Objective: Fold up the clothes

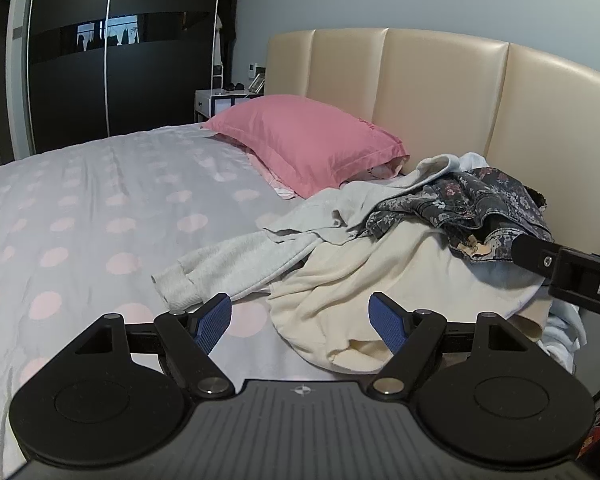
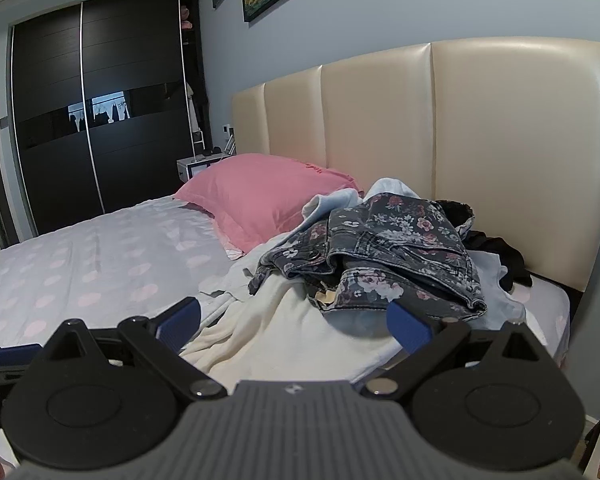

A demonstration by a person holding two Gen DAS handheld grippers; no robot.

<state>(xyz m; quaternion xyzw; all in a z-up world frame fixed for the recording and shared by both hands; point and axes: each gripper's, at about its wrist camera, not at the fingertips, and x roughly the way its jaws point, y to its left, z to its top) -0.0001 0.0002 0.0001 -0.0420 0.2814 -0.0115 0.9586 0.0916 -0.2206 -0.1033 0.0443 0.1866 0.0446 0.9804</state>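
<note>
A heap of clothes (image 2: pixel 340 280) lies on the bed (image 1: pixel 80 208) by the headboard (image 2: pixel 500 160): floral jeans (image 2: pixel 400 256) on top, a cream garment (image 1: pixel 360 280) beneath, a grey sweatshirt (image 1: pixel 240 256) trailing left. The right gripper (image 2: pixel 296 320) hovers level just before the jeans, jaws wide apart, holding nothing. The left gripper (image 1: pixel 300 320) hovers over the cream garment's near edge, jaws likewise apart. A pink pillow (image 1: pixel 312 140) lies beyond.
</note>
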